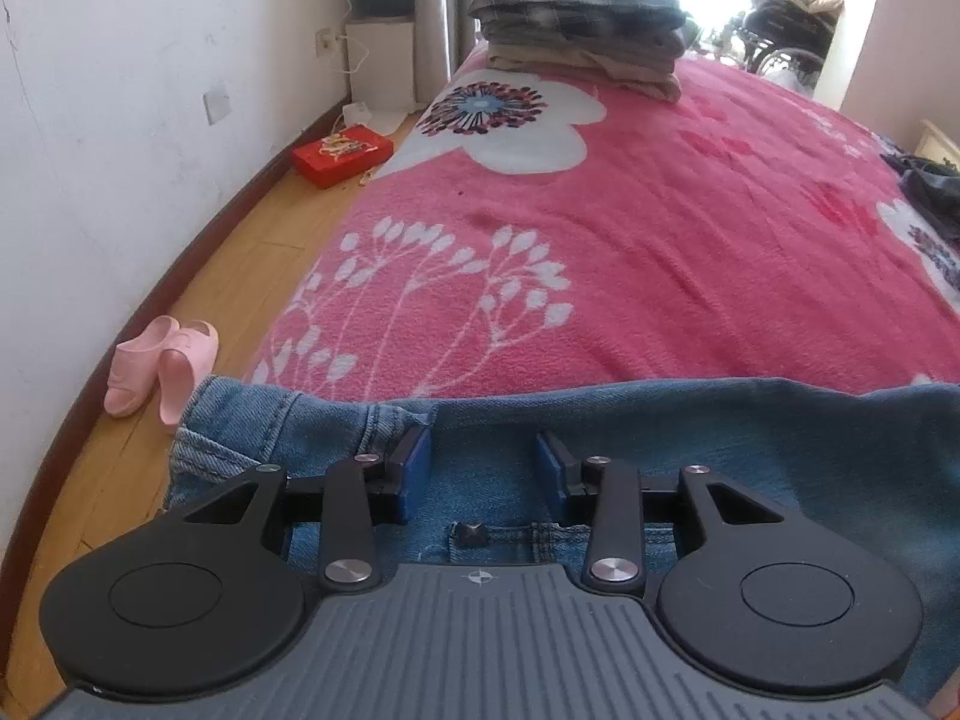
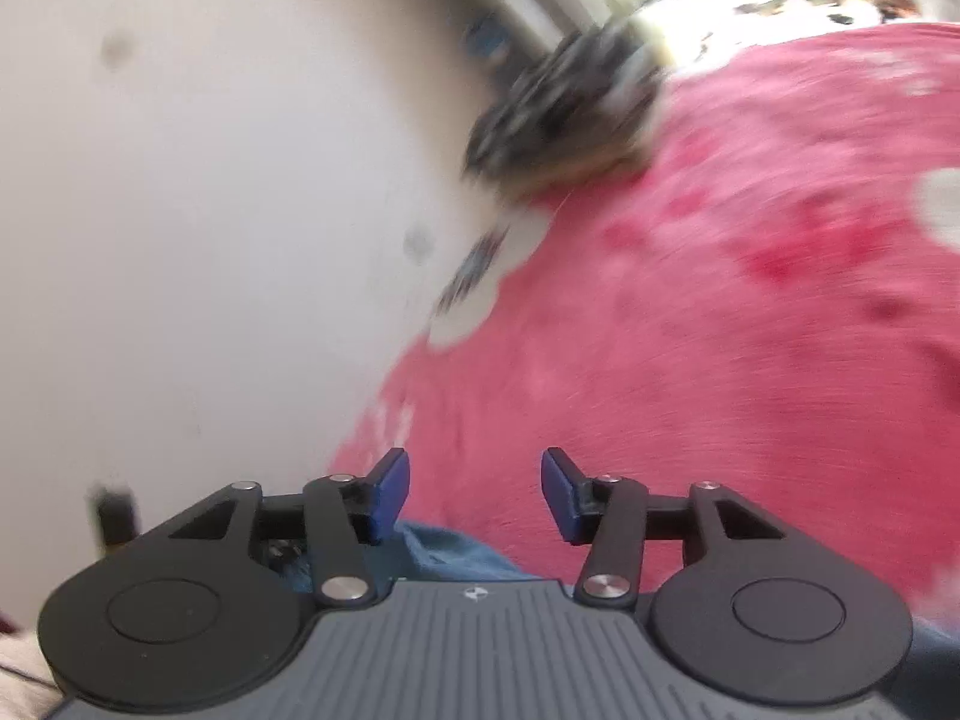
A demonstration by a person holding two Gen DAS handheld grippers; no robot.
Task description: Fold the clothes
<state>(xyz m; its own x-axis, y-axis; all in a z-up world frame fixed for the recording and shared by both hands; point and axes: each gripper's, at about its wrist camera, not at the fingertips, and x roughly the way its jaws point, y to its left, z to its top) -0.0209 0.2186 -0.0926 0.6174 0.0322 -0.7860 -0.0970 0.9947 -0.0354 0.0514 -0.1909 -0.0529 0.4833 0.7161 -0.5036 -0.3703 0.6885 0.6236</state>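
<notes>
Left hand-held gripper (image 1: 483, 468), jaws parted and gripping nothing, poised over blue jeans (image 1: 750, 456) lying at the near edge of the pink bed (image 1: 660, 252). Right hand-held gripper (image 2: 475, 495), likewise parted and empty; view blurred. Folded clothes stack (image 1: 579, 30) at far end.

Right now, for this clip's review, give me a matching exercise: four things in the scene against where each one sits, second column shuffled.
Things:
1. jeans
2. folded clothes stack
3. pink slippers
4. red box

Places:
A. on the floor beside the bed, nearer the far wall
B. under the open left hand-held gripper, at the near edge of the bed
C. at the far end of the pink blanket
D. on the floor beside the near corner of the bed

Pairs: 1-B, 2-C, 3-D, 4-A
</notes>
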